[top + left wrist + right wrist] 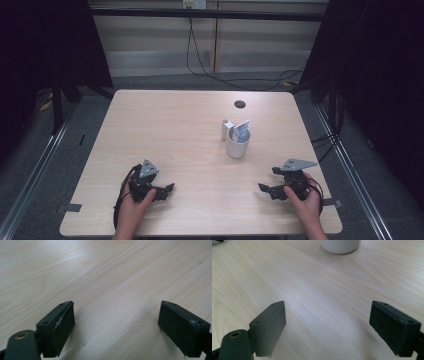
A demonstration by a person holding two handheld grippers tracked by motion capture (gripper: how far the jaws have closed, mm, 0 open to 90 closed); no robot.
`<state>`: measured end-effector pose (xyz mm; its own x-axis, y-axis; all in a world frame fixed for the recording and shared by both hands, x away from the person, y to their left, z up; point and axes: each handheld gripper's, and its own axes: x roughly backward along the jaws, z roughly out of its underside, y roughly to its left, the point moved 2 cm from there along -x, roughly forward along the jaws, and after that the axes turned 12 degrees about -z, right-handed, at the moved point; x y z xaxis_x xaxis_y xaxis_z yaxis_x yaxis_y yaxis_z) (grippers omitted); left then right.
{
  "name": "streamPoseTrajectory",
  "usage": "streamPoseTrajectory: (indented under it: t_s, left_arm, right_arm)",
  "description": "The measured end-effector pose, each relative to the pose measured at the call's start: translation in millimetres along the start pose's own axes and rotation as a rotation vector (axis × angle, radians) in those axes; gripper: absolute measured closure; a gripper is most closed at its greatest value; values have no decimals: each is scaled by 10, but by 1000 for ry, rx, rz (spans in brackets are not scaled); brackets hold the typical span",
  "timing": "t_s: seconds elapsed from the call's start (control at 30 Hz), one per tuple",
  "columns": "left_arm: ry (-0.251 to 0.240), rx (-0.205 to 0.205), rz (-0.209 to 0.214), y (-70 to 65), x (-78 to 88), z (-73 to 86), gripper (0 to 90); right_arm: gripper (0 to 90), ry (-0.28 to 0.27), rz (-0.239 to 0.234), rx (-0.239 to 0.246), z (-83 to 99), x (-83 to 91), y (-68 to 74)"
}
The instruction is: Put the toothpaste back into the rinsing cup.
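High view: left gripper (169,188) and right gripper (263,188) rest low on the table (165,130), well apart, with a white cup (237,145) holding a pale blue piece standing between and beyond them, nearer the right one. Right gripper view catches the cup's base (339,246) ahead; left gripper view shows bare wood (112,277). Both sets of jaws are spread wide, holding nothing.
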<state>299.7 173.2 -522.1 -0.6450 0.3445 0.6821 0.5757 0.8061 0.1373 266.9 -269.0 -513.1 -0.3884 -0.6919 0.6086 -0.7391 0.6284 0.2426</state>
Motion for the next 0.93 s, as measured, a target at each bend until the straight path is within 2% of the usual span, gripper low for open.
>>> streamPoseTrajectory:
  t_s: [0.37,0.57,0.63,0.93]
  left_arm:
    - [-1,0,-1,0,0,0,137]
    - [0,0,0,0,0,0,137]
    - [-1,1,0,-1,0,0,137]
    - [-1,0,0,-1,-1,1,137]
  right_arm:
    - [136,34,27,4,130,-8,-16]
    - [136,51,44,21,133,-17,4]
    - [133,65,59,43,134,-33,21]
    - [127,67,62,42,134,-36,21]
